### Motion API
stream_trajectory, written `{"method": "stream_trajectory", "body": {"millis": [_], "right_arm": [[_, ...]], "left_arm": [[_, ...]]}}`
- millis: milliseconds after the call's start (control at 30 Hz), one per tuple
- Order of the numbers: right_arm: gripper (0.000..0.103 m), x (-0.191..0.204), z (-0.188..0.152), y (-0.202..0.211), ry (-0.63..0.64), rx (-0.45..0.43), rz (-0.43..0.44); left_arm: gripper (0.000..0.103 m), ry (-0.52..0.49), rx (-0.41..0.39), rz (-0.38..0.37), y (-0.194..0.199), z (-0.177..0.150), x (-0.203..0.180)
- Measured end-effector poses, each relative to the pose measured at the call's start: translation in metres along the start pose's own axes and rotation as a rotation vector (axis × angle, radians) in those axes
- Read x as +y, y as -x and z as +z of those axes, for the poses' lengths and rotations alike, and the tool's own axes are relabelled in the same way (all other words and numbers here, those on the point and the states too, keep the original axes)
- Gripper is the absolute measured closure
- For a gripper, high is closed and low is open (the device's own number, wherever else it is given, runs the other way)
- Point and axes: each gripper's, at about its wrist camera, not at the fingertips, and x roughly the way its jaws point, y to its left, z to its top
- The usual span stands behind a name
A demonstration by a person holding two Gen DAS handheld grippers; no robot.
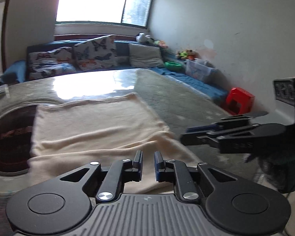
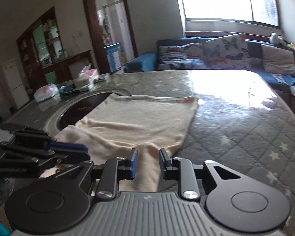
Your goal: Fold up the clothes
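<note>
A cream knitted garment [image 1: 92, 125] [image 2: 139, 118] lies spread on the grey quilted star-print table [image 2: 236, 127], and its near edge is bunched toward me. My left gripper [image 1: 148, 160] hovers over that near edge with a narrow gap between its pads and nothing pinched. In the right wrist view the left gripper [image 2: 82, 149] shows side-on at the garment's left edge. My right gripper [image 2: 148, 160] is shut on a puckered fold of the garment that fills the space between its blue pads. In the left wrist view the right gripper [image 1: 183, 134] sits at the garment's right corner.
A dark round inset [image 2: 78, 108] [image 1: 9, 137] in the tabletop lies partly under the garment's left side. Boxes and packets [image 2: 84, 78] crowd the table's far left. A blue sofa with butterfly cushions [image 1: 94, 53] runs behind, and a red stool [image 1: 239, 102] stands by the right wall.
</note>
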Motion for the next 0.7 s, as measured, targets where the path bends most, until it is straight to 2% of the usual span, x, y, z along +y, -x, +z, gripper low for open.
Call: {"method": "stream_trajectory", "body": {"millis": [167,300,467,700], "right_arm": [[0.08,0.026,0.0,-0.02,0.085,0.021,0.031],[0.08,0.042,0.004,-0.038,0.137,0.038,0.067],[0.08,0.044,0.0,-0.056,0.167,0.086,0.056],[0.08,0.043,0.006,-0.048,0.178,0.086,0.031]], "left_arm": [[0.089,0.06,0.018,0.126,0.0,0.0,0.044],[0.089,0.092,0.042,0.188,-0.005,-0.005,0.066],[0.087,0.134,0.06,0.195,-0.004,-0.011,0.079],[0.087,0.101,0.011,0.131,-0.002,0.005,0.066]]}}
